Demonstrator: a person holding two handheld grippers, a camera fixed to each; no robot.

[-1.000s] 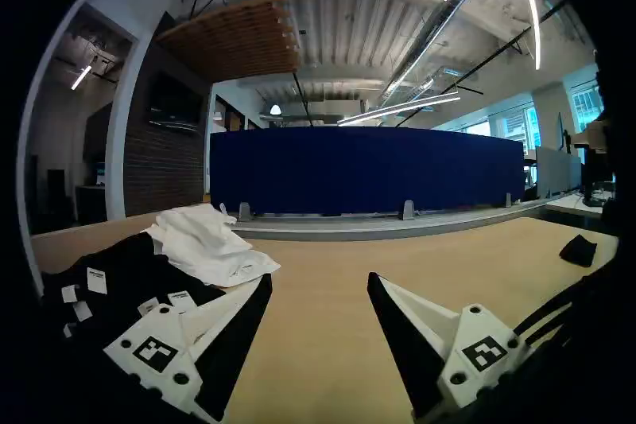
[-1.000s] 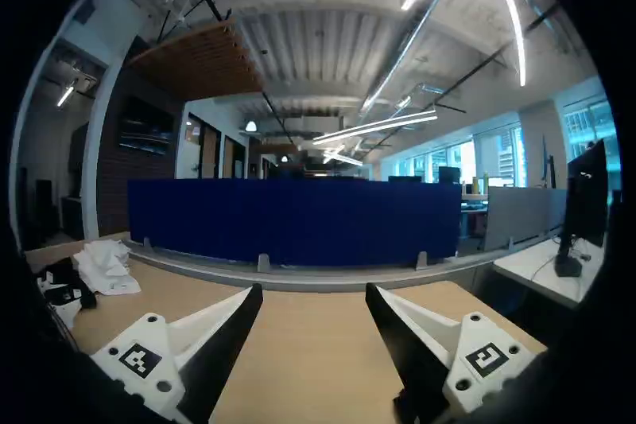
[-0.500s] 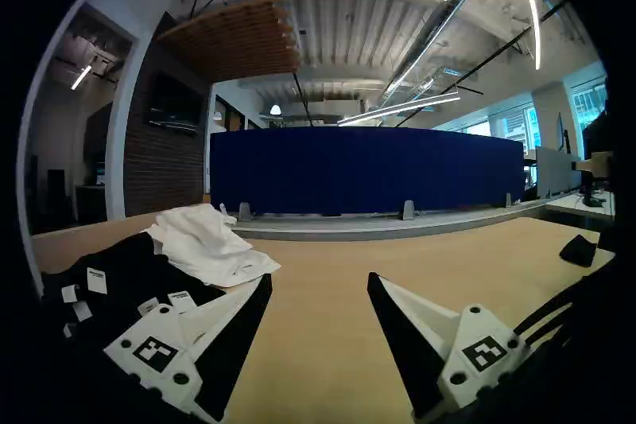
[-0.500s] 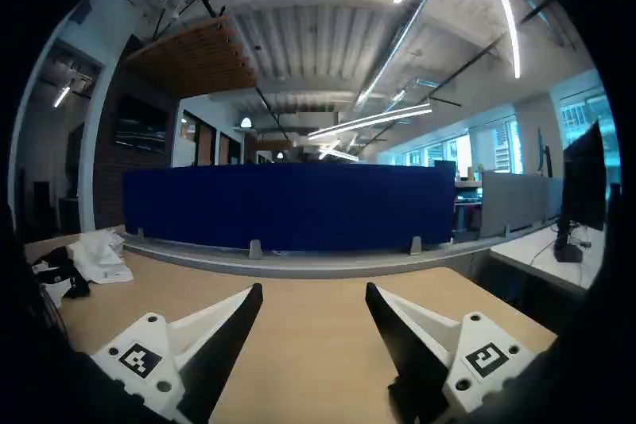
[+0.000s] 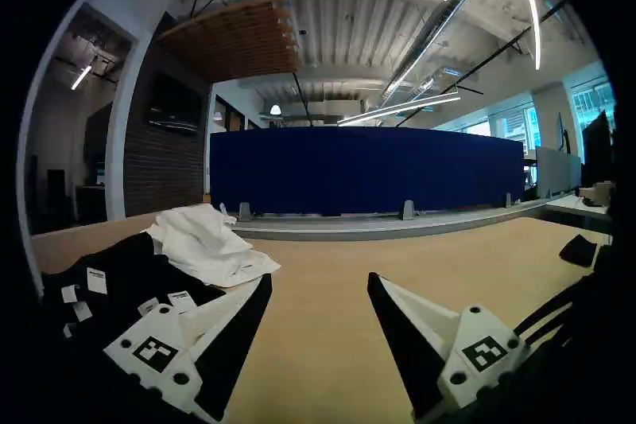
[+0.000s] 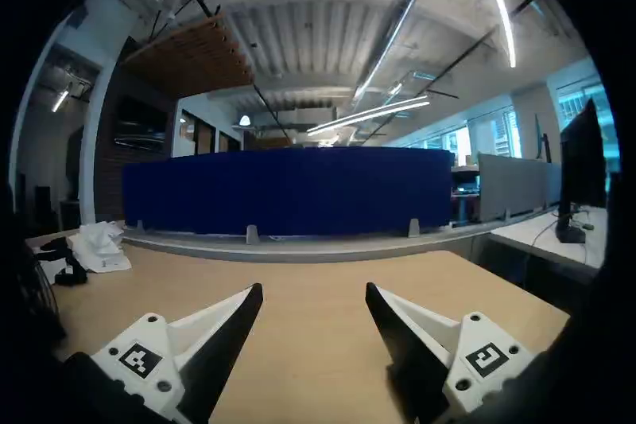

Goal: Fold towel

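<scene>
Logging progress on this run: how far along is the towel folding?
Nothing looks done: the white towel lies bunched atop a black cloth. Nothing is in hand: the left gripper and right gripper are both open, empty, over the wooden table. The whole fold is left.

The pale wooden tabletop [image 5: 334, 253] looks smooth and matt. The crumpled white cloth towel [image 5: 207, 245] is soft and creased; the black cloth pile [image 5: 119, 277] beside it is matt. The left gripper [image 5: 318, 279] has fingers of matt white plastic, black on the inner faces.
</scene>
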